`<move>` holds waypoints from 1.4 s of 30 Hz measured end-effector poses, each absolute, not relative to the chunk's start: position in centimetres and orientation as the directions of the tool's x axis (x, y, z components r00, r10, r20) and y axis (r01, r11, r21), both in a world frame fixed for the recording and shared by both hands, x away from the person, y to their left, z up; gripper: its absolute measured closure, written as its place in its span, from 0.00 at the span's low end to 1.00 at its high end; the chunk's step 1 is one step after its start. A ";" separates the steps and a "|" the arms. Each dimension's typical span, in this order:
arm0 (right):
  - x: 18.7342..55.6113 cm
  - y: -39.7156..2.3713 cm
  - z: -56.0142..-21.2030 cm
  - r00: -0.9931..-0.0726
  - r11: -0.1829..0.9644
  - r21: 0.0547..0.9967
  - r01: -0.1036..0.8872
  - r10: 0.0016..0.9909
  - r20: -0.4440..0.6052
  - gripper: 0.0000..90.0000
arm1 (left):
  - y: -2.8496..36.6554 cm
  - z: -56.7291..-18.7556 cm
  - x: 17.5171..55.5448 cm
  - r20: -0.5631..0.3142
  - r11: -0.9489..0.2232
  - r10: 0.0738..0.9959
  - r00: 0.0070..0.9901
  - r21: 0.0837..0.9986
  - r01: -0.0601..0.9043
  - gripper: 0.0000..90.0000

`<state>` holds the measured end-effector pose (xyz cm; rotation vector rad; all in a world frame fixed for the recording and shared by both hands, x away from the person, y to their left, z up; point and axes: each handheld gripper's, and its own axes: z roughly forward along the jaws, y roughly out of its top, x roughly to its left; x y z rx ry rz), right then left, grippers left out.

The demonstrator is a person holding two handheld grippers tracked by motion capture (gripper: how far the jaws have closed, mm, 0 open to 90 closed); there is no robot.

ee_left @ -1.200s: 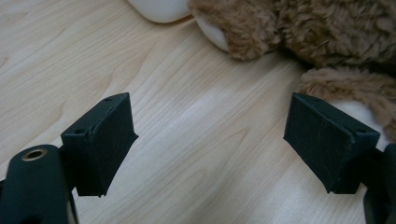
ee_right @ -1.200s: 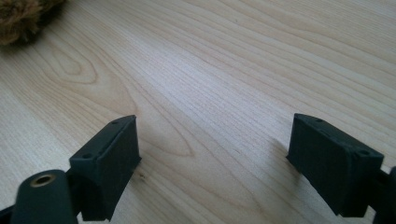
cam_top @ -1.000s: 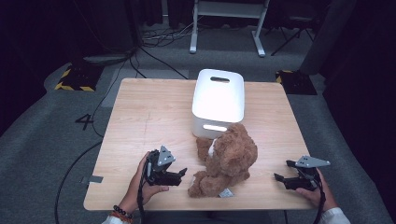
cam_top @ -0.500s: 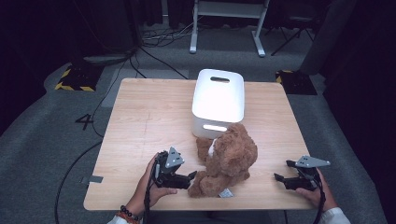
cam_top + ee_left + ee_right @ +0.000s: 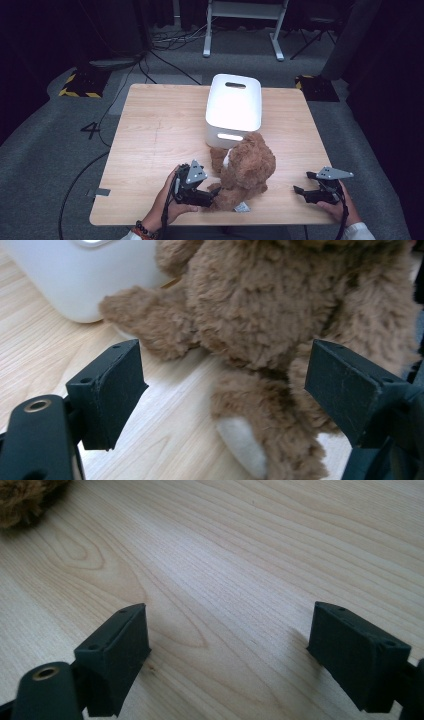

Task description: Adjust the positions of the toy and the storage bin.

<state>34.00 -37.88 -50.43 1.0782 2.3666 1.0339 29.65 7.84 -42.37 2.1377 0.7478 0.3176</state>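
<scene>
- The bear (image 5: 245, 167) sits on the surface (image 5: 150, 135), its back against the near wall of the white bin (image 5: 233, 107), which stands upside down right behind it.
- The left gripper (image 5: 212, 194) is at the bear's left side, low over the surface, jaws apart and nothing pinched; in the left gripper view the bear's leg (image 5: 260, 440) lies between the two pads (image 5: 112, 390), with the torso just beyond.
- The right gripper (image 5: 300, 190) rests well to the right of the bear, jaws also apart, with bare wood between them in the right gripper view and only a tuft of fur (image 5: 22, 497) at the corner.
- To my eye the step in hand is taking hold of the bear with the left gripper.
- I would push the jaws a little further in before closing, so the pads bite the thick of the leg or the hip and not just loose fur.
- Plush squashes, so close firmly; a light pinch on fur alone would likely slip once the bear is lifted.
- Keep the lower pad skimming the surface rather than digging into it.
- The bear leans on the bin, so I would draw it away from the bin or straight up, not shove it into the wall.
- The small tag (image 5: 241, 207) at the bear's near side is no good hold.
- The right gripper could come in at the bear's other side to steady it if it flops.
</scene>
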 end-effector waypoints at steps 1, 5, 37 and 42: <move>34.0 -37.9 -50.4 -0.653 0.447 0.736 0.508 0.757 -0.008 0.18 | 7.6 -42.3 29.5 -0.030 -0.482 0.608 0.794 0.781 0.398 0.18; 34.0 -37.9 -50.4 -0.654 0.447 0.736 0.508 0.757 -0.008 0.18 | 7.1 -42.0 29.3 -0.043 -0.477 0.589 0.807 0.787 0.390 0.18; 34.0 -37.9 -50.4 -0.654 0.447 0.736 0.508 0.757 -0.008 0.18 | 2.3 -43.5 28.1 -0.054 -0.515 0.549 0.834 0.764 0.388 0.18; 34.0 -37.9 -50.4 -0.654 0.447 0.736 0.508 0.757 -0.009 0.18 | 1.8 -44.6 28.6 -0.052 -0.526 0.563 0.825 0.747 0.407 0.17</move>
